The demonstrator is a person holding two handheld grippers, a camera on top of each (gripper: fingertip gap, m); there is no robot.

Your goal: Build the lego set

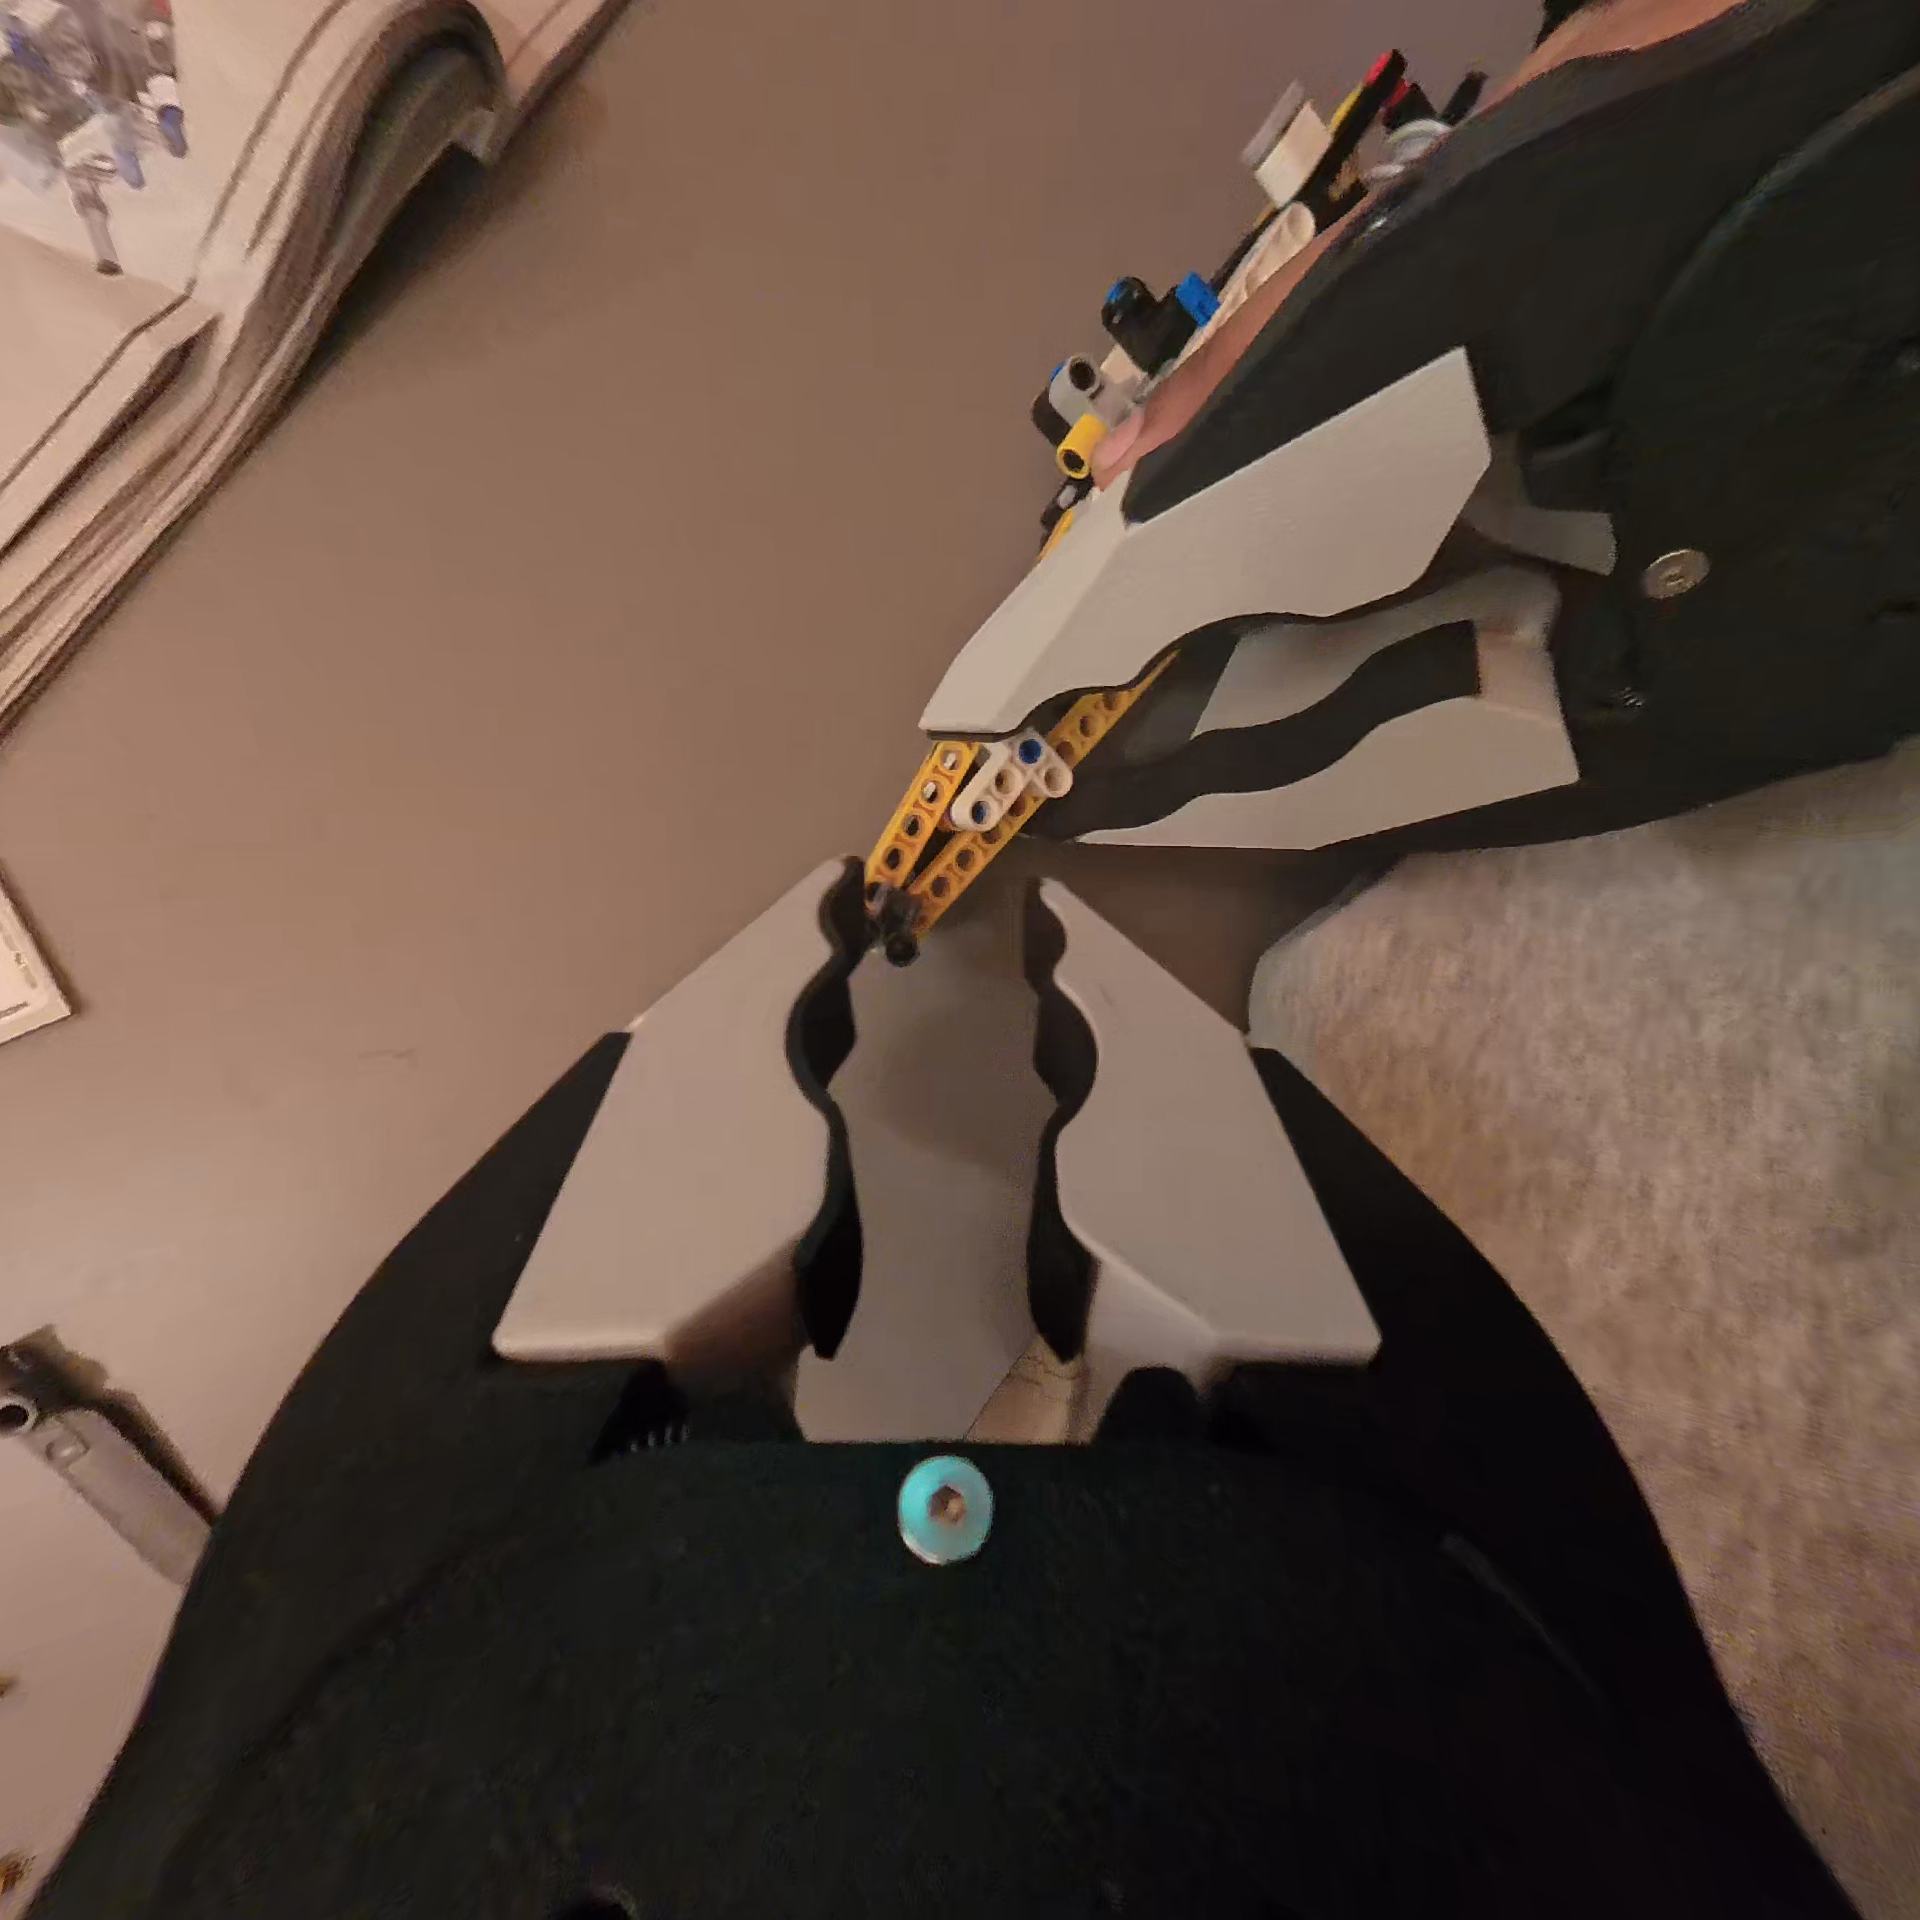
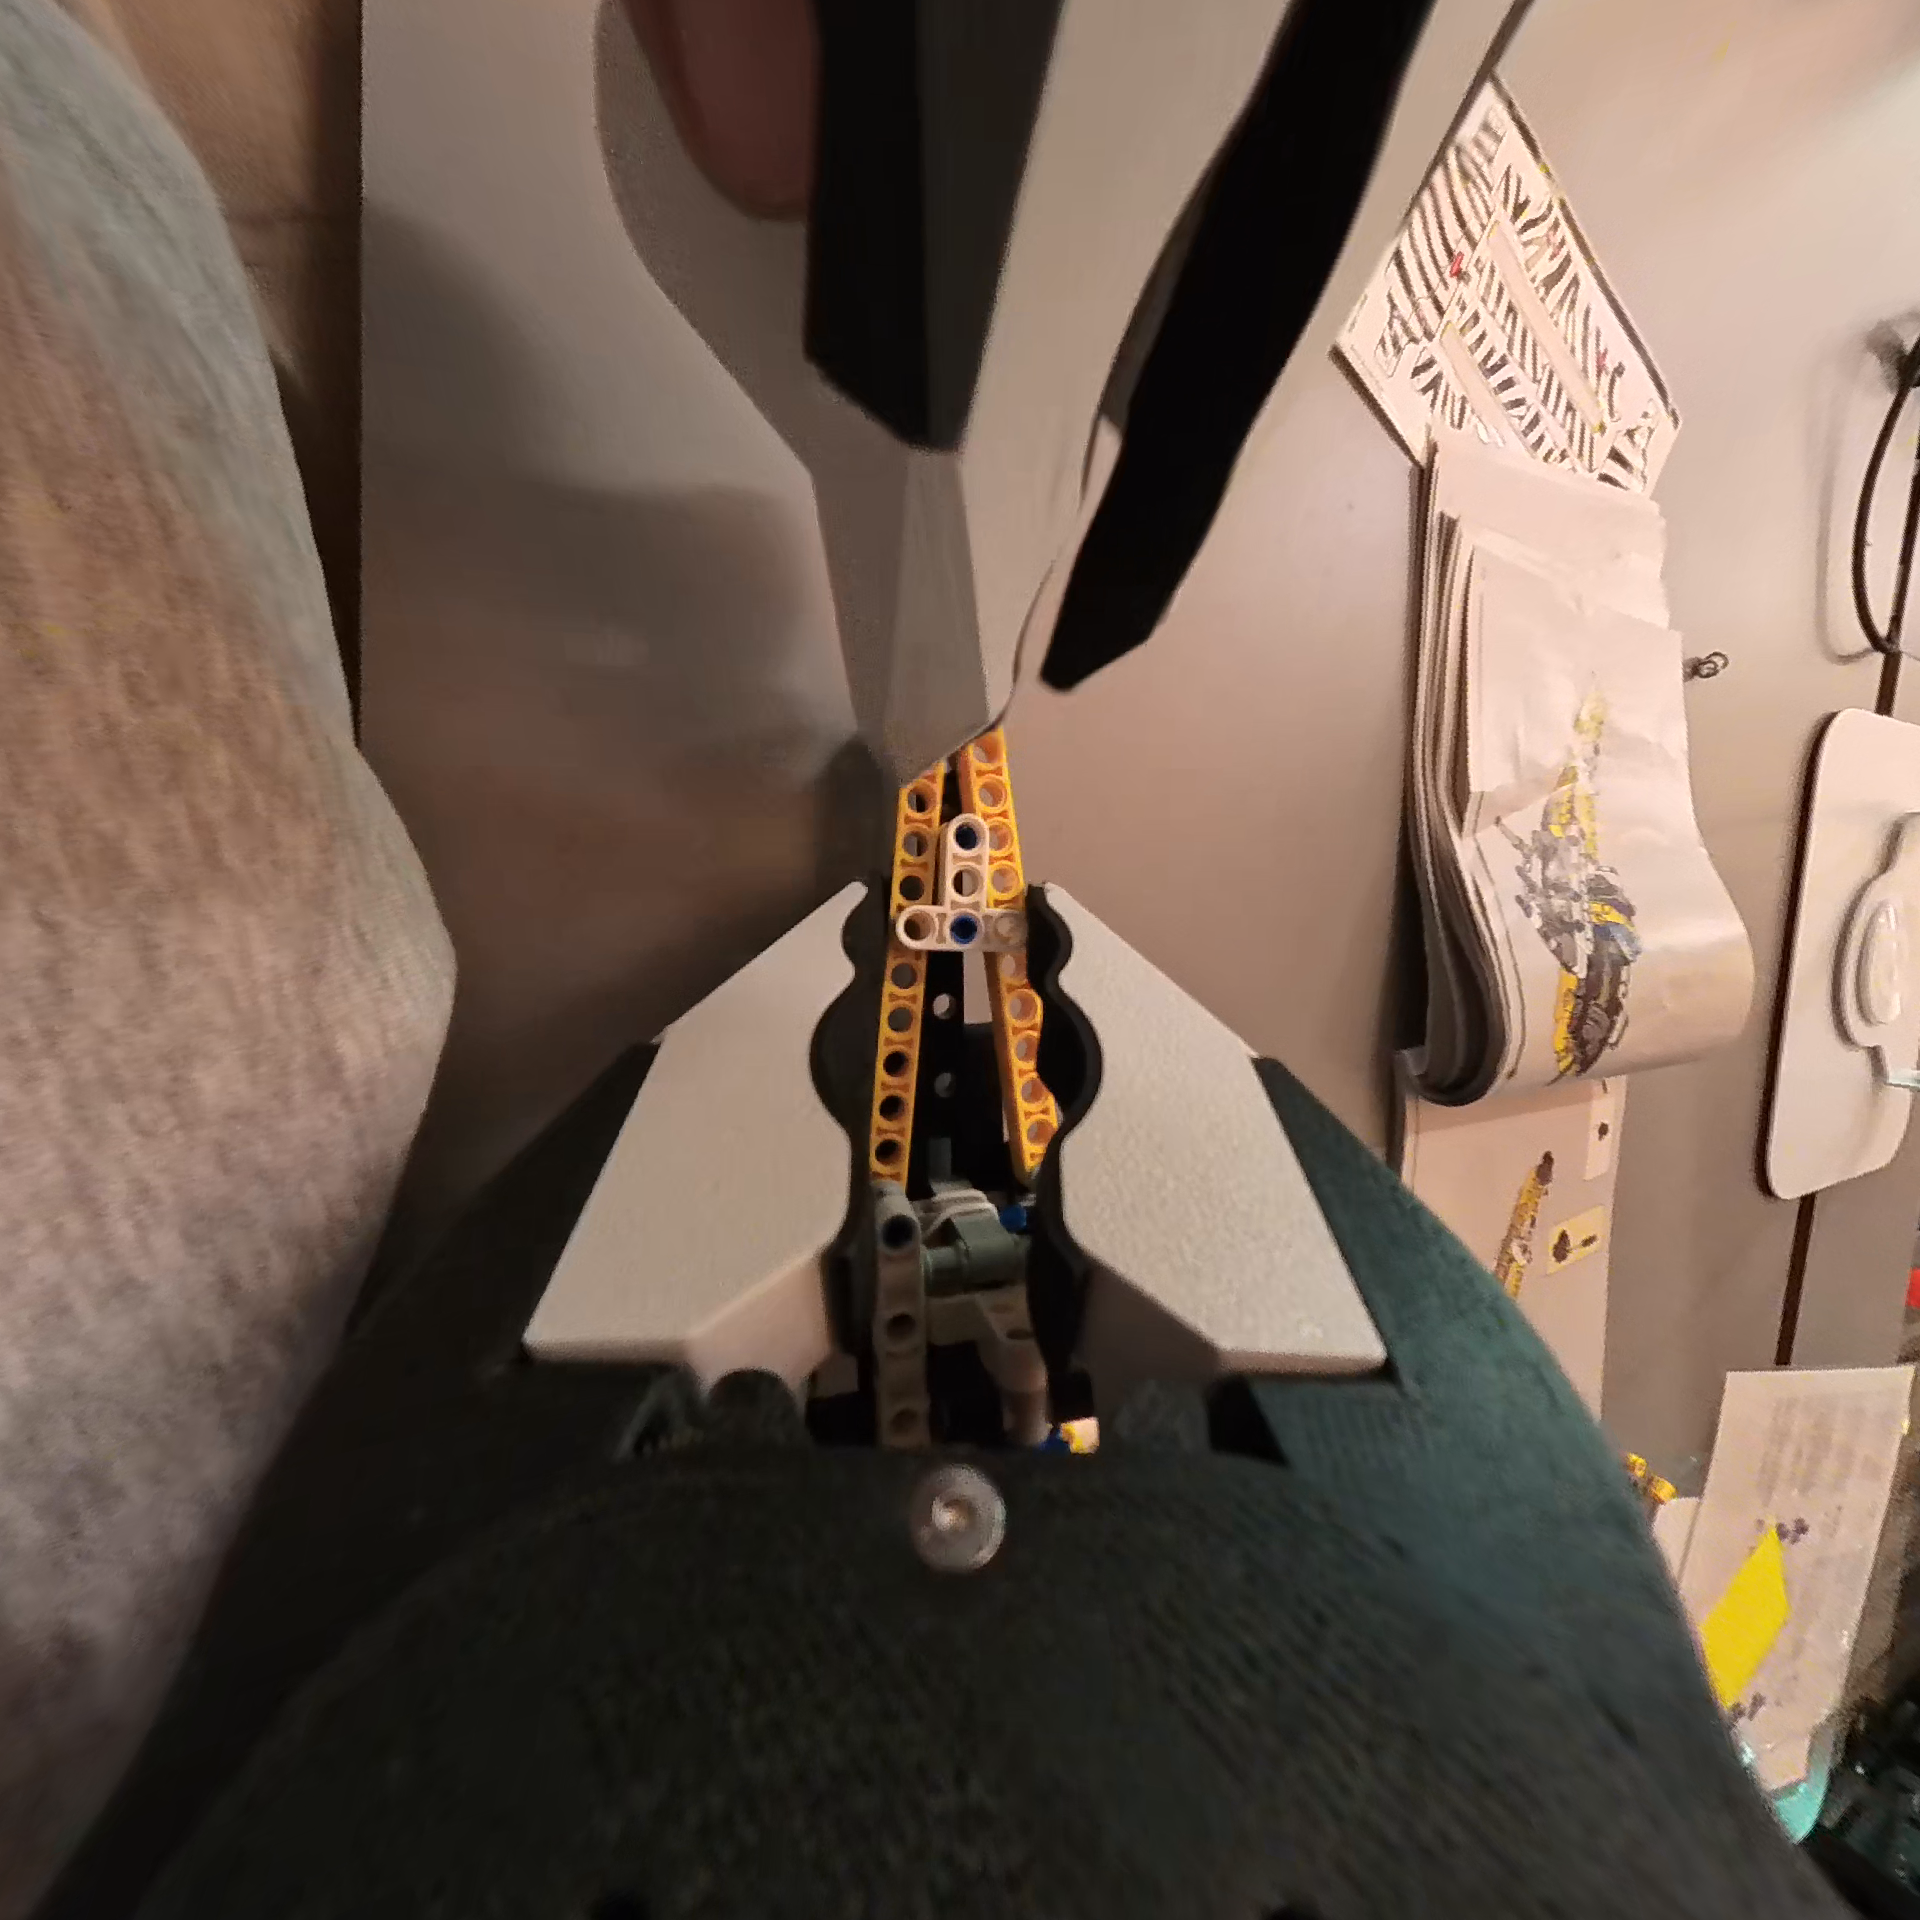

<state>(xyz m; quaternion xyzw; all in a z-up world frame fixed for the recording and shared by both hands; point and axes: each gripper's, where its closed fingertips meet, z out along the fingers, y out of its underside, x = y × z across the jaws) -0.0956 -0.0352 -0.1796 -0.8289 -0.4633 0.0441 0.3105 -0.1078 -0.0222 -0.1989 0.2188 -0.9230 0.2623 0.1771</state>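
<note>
A lego assembly of two long yellow holed beams (image 2: 902, 997) with a white T-shaped piece (image 2: 966, 904) and grey parts (image 2: 899, 1309) sits between the fingers of my right gripper (image 2: 956, 894), which is shut on it. In the left wrist view the right gripper (image 1: 1008, 779) comes in from the upper right, and the yellow beams (image 1: 940, 842) stick out of it toward me. A small black pin (image 1: 899, 925) at the beams' tip touches the left finger of my left gripper (image 1: 940, 904). That gripper is open, holding nothing. In the right wrist view it (image 2: 987, 717) comes down from above onto the beam tips.
An open instruction booklet (image 1: 260, 260) lies at the far left and also shows in the right wrist view (image 2: 1558, 831), below a striped sticker sheet (image 2: 1507, 291). Loose lego pieces (image 1: 1143, 343) lie behind the right gripper. A grey knitted sleeve (image 1: 1558, 1143) lies alongside. Left and right tips are no more than a few centimetres apart.
</note>
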